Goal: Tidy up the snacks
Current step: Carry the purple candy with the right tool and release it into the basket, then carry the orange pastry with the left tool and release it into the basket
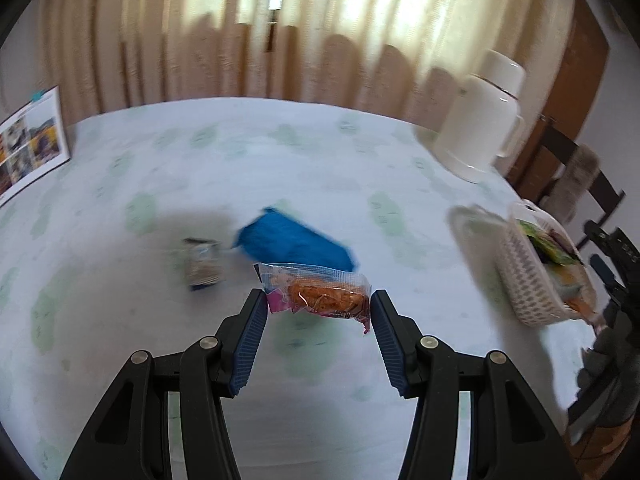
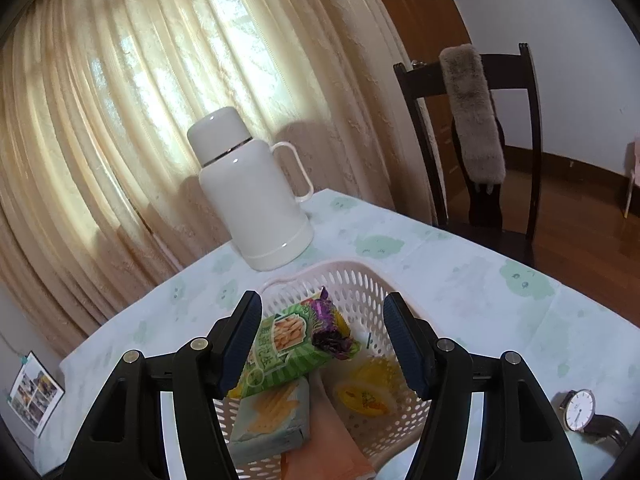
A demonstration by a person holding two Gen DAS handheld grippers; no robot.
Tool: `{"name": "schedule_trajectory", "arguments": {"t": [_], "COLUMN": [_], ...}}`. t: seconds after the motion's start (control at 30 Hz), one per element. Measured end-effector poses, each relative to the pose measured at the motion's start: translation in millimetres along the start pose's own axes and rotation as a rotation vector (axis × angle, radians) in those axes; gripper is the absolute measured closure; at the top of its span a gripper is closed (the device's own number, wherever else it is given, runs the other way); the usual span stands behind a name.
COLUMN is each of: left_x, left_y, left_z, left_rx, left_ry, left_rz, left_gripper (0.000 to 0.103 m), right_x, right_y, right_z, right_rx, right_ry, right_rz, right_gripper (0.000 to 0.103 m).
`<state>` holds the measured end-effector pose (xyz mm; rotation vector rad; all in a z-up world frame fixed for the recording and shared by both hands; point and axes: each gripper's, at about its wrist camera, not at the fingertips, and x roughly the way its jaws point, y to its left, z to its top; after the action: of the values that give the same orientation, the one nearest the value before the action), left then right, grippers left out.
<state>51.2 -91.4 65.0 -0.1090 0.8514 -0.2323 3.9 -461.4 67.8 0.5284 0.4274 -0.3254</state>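
In the left wrist view my left gripper (image 1: 319, 305) is shut on a clear and pink snack packet (image 1: 316, 294) with an orange cake inside, held above the table. Beyond it a blue packet (image 1: 294, 242) and a small grey-blue packet (image 1: 203, 265) lie on the cloth. The white perforated basket (image 1: 520, 276) stands at the right with snacks in it. In the right wrist view my right gripper (image 2: 322, 342) is open and empty just above that basket (image 2: 360, 280), over a green fries packet (image 2: 286, 346), a purple packet (image 2: 334, 330), a yellow packet (image 2: 368, 392) and a pale box (image 2: 272, 420).
A white thermos jug (image 2: 252, 192) stands on the pale green-patterned tablecloth (image 2: 460, 280) behind the basket. A wristwatch (image 2: 580, 412) lies at the right. A dark chair (image 2: 480, 140) with a furry cloth stands beyond the table corner. A photo card (image 1: 30, 144) leans at the far left.
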Motion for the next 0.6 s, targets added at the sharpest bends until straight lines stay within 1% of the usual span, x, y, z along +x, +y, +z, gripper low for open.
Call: {"name": "schedule_trajectory", "arguments": {"t": [0.1,0.27,0.43,0.6], "left_x": [-2,-1,6,18], "left_y": [-25,-69,-114,-153], "left_z": [8,21,34,40], "left_rx": [0.050,0.147,0.257,0.348], "left_ry": [-0.009,-0.031,-0.068,-0.084], "left_rz": [-0.038,-0.124,-0.189,-0.251], "left_gripper": [0.053,0.053,0.053,0.053], "right_x": [0,1,0,-4], "right_y": [-1,-3,-4,-3], "right_z": [1,1,1,1], "right_rx": [0.006,0.013,0.022,0.032], "right_ry": [0.009,0.024,0.024,0.018], "right_rz": [0.006,0.019,0.037,0.052], "right_gripper": [0.038,0.038,0.038,0.038]}}
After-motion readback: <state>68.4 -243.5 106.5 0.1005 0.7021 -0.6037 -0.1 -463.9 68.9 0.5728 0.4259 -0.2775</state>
